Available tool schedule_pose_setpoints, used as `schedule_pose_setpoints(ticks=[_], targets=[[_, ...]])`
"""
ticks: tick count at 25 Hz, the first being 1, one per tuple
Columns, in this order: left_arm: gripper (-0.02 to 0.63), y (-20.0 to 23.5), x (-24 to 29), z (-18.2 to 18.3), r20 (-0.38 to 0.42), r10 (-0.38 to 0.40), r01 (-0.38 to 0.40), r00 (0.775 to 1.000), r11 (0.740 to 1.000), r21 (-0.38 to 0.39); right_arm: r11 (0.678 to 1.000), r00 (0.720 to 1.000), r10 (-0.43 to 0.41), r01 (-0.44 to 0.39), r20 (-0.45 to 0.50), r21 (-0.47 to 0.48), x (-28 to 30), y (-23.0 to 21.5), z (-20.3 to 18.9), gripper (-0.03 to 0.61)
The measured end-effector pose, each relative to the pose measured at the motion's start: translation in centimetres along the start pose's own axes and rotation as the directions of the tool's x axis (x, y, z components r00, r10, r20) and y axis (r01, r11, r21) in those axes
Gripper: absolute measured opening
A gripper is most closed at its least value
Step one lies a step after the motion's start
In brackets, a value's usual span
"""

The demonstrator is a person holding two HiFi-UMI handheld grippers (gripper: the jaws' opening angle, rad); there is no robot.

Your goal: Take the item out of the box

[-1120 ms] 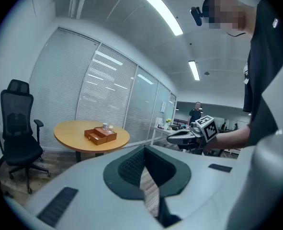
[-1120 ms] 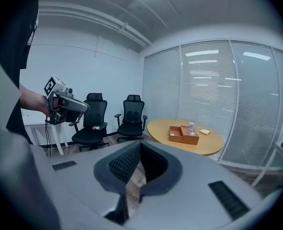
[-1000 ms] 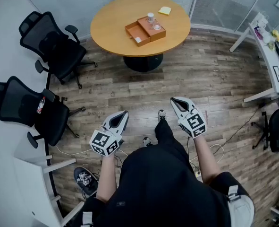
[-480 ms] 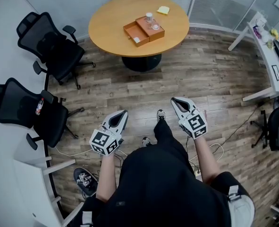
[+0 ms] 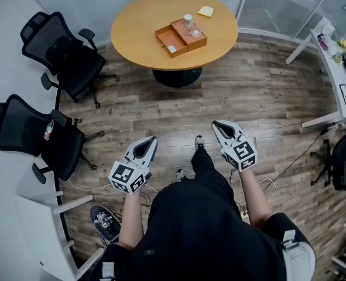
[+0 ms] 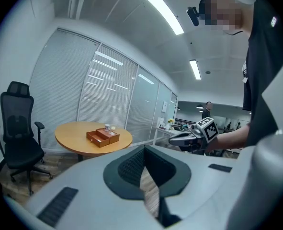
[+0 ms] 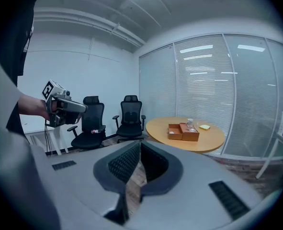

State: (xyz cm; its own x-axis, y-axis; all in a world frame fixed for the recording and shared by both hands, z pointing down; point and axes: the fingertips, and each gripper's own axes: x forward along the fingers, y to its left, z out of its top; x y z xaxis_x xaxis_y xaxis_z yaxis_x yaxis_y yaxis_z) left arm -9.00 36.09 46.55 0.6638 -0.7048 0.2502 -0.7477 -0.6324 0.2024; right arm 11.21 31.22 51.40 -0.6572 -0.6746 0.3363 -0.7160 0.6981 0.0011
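You hold both tools low in front of your body, over the wood floor (image 5: 249,92). Your left hand-held gripper (image 5: 150,141) has its jaws closed together with nothing between them. Your right hand-held gripper (image 5: 219,126) is closed and empty as well. Both point ahead and slightly down, and both are well apart from the work.

Off to your left stand two black office chairs, the nearer chair (image 5: 35,134) by the wall and the farther chair (image 5: 67,51) just beside the round desk (image 5: 140,22).

The brown box (image 5: 182,37) sits near the middle of that desk, well out of reach of either tool. Its near-left compartment is open, and a small pale item (image 5: 171,49) lies inside it. A clear glass jar (image 5: 188,21) stands on the box's closed part. A yellow pad (image 5: 205,12) lies on the desk beyond the box.
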Motion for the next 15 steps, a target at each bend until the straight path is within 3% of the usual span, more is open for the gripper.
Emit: schedule_pose_setpoints(ticks=[15], targets=[[0.006,4.3,5.4,2.0,-0.015,0.035,-0.036,0.999,0.999,-0.020,0.998,0.998,0.061,-0.061,-0.010,-0.004,5.7,-5.2,1.7,0.009]])
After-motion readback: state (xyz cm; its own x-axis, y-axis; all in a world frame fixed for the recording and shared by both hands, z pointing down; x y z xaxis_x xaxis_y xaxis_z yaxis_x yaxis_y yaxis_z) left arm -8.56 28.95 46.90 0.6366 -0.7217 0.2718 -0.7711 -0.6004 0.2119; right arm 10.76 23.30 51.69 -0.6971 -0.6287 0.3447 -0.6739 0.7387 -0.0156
